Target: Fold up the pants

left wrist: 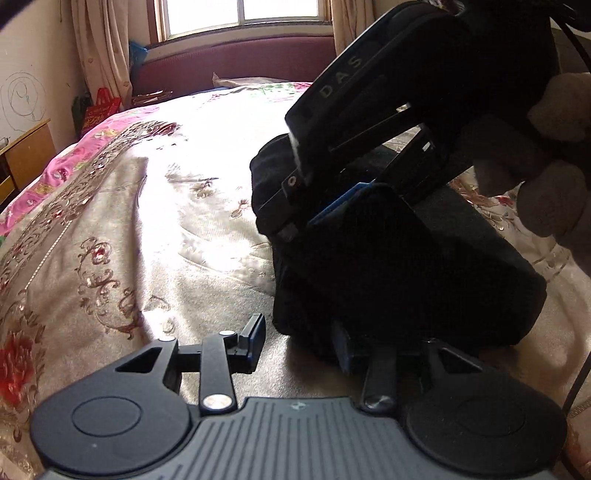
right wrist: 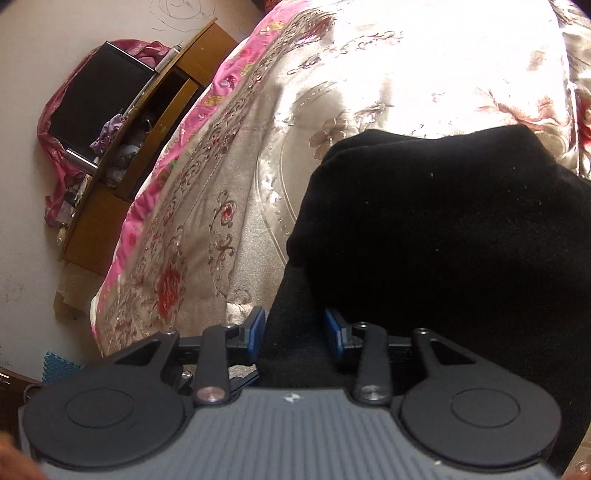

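The black, soft-knit pants (left wrist: pixel 388 266) lie bunched in a thick, folded heap on the bed, on a cream satin bedspread (left wrist: pixel 129 229) embroidered with brown scrolls and red flowers, right of the middle in the left wrist view and low on the right in the right wrist view, where the heap (right wrist: pixel 443 229) shows rounded folds stacked on a flatter layer. The left gripper (left wrist: pixel 301 345) sits at the near edge of the heap with its jaws partly apart: the left blue-padded finger stands clear over bare bedspread, while the right finger is tucked against the cloth, so whether it presses on anything cannot be told. The right gripper (right wrist: pixel 295 334) has its jaws moderately apart, astride the flat lower layer of the pants; a gap shows beside each blue pad, so nothing is clamped. In the left wrist view the right gripper (left wrist: pixel 303 214) comes down from the upper right onto the top of the heap, held by a light-gloved hand (left wrist: pixel 546 155). A pink floral quilt edge (right wrist: pixel 236 74) runs along the far side of the bedspread. Beyond it stand a wooden bedside cabinet (right wrist: pixel 122 184) crowded with small items, a dark red padded headboard (left wrist: pixel 236 62), pale curtains (left wrist: pixel 99 40) and a bright window (left wrist: pixel 240 14).
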Action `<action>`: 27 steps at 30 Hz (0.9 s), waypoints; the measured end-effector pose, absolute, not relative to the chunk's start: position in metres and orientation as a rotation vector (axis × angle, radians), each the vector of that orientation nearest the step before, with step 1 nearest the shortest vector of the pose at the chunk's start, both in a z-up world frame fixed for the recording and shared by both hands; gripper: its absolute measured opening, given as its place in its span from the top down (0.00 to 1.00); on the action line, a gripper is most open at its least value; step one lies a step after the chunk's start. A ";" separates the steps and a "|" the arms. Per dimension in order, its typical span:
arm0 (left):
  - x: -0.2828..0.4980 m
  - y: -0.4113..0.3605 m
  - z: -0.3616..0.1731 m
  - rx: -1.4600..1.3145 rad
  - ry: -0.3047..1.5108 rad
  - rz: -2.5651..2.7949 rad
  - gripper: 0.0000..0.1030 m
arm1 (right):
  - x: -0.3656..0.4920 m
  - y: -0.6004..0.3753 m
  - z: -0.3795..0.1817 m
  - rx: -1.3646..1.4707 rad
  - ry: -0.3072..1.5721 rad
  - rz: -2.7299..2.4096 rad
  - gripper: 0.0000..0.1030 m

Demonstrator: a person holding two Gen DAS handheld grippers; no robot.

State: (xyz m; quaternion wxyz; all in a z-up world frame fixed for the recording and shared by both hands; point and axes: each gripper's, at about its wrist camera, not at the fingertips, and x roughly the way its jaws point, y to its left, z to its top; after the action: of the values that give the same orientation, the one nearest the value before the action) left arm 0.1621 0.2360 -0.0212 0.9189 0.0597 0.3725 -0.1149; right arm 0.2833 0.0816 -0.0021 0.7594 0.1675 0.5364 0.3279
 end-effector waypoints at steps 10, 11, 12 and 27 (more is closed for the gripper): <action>0.155 0.269 0.015 0.059 0.698 -0.050 0.47 | 0.276 0.043 0.046 0.226 1.019 0.655 0.63; 0.156 0.267 0.020 0.056 0.671 -0.049 0.47 | 0.284 0.039 0.047 0.189 0.993 0.624 0.63; 0.159 0.263 0.025 0.052 0.638 -0.056 0.47 | 0.294 0.035 0.045 0.172 0.970 0.618 0.63; 0.213 0.226 -0.006 0.166 0.662 -0.153 0.42 | 0.331 0.000 -0.006 0.135 0.945 0.396 0.66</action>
State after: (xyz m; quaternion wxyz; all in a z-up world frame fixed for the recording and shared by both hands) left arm 0.2132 0.2256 -0.0062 0.9394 0.0815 0.3245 -0.0748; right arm 0.3306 -0.0002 -0.0062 0.8693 0.0646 0.4520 0.1894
